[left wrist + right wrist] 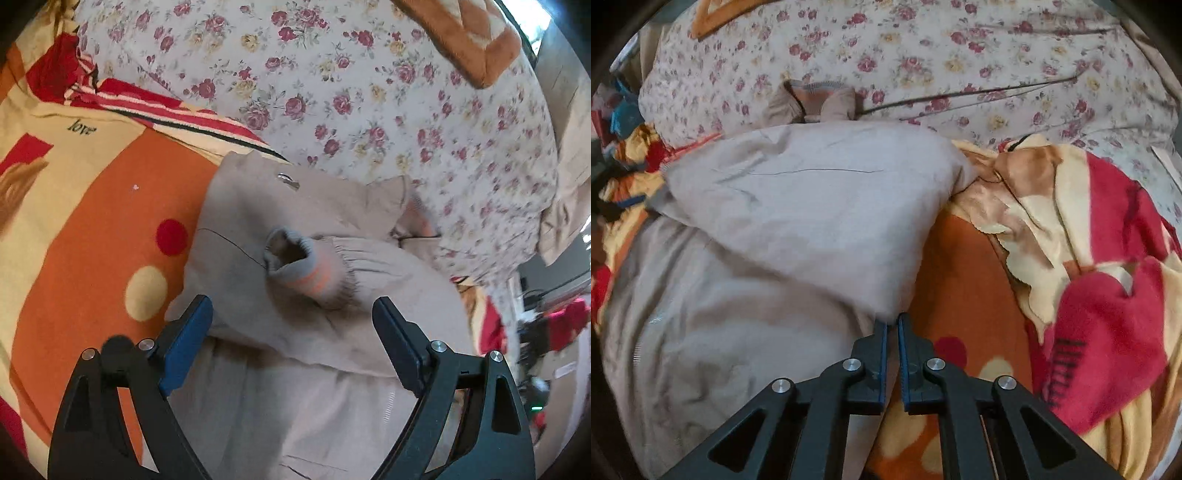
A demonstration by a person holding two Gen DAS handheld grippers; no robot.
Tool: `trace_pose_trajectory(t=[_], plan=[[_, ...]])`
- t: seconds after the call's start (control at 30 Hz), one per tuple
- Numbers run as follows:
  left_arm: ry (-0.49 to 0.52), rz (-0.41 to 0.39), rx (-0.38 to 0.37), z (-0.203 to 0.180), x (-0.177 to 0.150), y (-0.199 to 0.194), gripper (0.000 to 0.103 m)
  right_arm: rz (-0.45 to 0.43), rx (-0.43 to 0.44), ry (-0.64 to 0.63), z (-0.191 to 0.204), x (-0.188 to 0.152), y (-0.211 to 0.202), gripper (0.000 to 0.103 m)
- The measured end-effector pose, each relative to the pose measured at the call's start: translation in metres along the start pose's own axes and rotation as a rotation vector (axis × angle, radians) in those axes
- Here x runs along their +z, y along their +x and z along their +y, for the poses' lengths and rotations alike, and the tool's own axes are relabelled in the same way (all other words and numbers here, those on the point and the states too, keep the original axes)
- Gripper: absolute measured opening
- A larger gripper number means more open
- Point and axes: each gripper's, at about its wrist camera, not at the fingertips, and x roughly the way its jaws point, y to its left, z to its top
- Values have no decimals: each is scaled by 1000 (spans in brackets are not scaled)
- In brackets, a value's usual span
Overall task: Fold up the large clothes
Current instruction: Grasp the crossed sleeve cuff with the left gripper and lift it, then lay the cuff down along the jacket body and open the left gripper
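In the left wrist view, the left gripper [291, 317] was seen with its fingers spread wide and nothing pinched between them. The jacket [258, 229] was laid on the bed [74, 221], directly ahead of and under the fingers, with a sleeve cuff [303, 266] folded over its body just beyond the fingertips. A floral quilt [369, 92] was spread behind it.

In the right wrist view, the right gripper [892, 317] was seen with its fingers pressed together on what appeared to be the jacket's [798, 206] near corner. From there the cloth ran up and to the left, with its long axis away from the fingers. The right gripper was judged the nearer for the next fold.
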Motion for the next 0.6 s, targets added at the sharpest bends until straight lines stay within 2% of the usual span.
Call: trace_pose_trajectory(t=[0.03,0.07,0.13,0.27,0.3,0.37,0.4,0.47,0.53,0.6], plan=[[8,-9,5,-2,1,2,88,-29,21,20,-1,1,-11,14],[12,-13,7,-3,3,4,88,-61,43,44,-3,5,-21,33],[4,-18,8,-6,9,12,88,-108,57,79,-1,13,-34,60],[-49,9,-20,-9,17,39,86,-112,-18,106,3,41,-17,62],[-38,29,-18,-11,17,48,67,-100,-33,123,1,49,-7,62],[20,71,42,-20,16,63,40,-74,-37,159,-4,60,13,58],[43,68,62,-24,16,65,18,-55,-28,175,-5,63,23,56],[81,33,72,-31,21,57,15,-35,-8,211,-6,69,36,52],[91,-41,12,-34,31,31,15,-72,39,241,-5,72,34,52],[116,-116,32,-33,39,11,14,-111,56,249,-2,73,29,52]])
